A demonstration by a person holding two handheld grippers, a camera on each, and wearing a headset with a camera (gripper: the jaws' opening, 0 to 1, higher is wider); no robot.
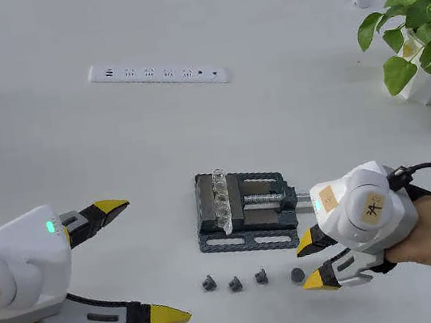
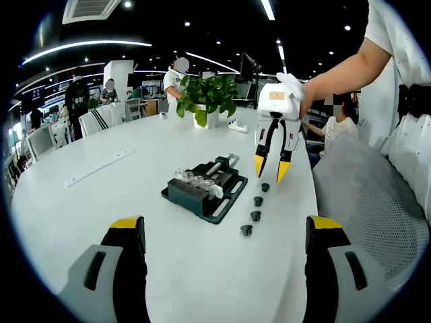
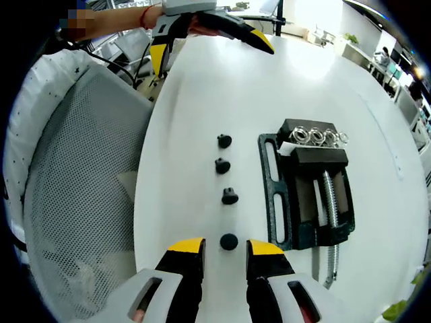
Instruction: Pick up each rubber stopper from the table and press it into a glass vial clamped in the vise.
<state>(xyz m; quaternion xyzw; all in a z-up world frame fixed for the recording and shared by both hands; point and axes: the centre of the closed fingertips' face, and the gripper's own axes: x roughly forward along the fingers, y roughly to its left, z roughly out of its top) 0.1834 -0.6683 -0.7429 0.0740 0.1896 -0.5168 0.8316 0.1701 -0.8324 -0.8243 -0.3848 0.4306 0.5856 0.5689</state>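
Beyond vise [image 1: 246, 226]: power strip [image 1: 159, 74], potted plant [image 1: 421, 18], well apart.

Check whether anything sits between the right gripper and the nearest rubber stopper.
Nothing visible does. The nearest stopper lies on bare table just ahead of the right gripper, in line with the gap between its open jaws.
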